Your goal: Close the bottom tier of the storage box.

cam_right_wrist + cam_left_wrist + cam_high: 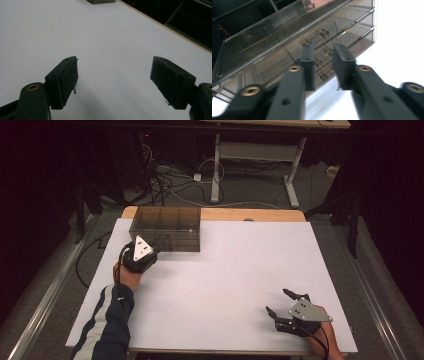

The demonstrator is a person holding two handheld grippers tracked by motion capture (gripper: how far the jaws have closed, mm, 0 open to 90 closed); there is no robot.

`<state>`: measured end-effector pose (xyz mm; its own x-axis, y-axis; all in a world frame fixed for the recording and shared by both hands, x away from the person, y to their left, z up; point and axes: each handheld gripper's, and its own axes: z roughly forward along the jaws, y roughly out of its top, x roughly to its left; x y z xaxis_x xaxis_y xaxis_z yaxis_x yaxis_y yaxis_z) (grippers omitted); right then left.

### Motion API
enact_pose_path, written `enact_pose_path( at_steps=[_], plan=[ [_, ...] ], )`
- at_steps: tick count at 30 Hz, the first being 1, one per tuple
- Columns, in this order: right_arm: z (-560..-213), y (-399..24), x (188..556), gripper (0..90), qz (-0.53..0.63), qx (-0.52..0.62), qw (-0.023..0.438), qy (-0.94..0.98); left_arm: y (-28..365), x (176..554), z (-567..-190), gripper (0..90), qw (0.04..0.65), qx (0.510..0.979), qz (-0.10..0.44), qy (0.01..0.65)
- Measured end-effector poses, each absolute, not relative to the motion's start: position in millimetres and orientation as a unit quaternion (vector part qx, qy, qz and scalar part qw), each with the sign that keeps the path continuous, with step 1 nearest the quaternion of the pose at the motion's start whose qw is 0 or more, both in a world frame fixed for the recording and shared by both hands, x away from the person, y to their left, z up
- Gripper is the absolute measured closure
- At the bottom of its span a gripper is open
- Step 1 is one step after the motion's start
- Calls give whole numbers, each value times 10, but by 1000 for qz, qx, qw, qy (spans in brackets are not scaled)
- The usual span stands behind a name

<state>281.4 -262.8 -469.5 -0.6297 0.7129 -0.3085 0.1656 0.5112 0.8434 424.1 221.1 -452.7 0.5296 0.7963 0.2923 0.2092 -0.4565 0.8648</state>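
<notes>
Facing the smoked-plastic drawer organizer (294,42), the left gripper (323,68) stood partly open around a drawer handle (324,62), unclamped; the right gripper (113,80) gaped wide over bare white tabletop (50,30).

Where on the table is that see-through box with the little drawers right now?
In the high view the clear drawer box sits at the table's far left corner, directly in front of the left hand-held gripper, far from the right hand-held gripper.
</notes>
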Motion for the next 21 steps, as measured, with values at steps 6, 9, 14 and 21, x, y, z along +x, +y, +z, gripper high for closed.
enact_pose_path(
  at_steps=[6, 9, 14, 21],
  plan=[
    [-4692, -2650, 2825, 227, 413, 279, 335, 799, 2202, 4230, -4510, 497, 414, 768, 368, 320],
    [-4693, -2654, 2824, 227, 413, 279, 335, 799, 2204, 4225, -4503, 443, 416, 763, 374, 323],
    [-4692, -2650, 2826, 227, 415, 279, 334, 799, 2176, 4211, -4508, 342, 409, 755, 381, 343],
    [-4696, -2650, 2831, 227, 414, 280, 333, 800, 2154, 4199, -4511, 228, 426, 744, 376, 351]
  ],
)
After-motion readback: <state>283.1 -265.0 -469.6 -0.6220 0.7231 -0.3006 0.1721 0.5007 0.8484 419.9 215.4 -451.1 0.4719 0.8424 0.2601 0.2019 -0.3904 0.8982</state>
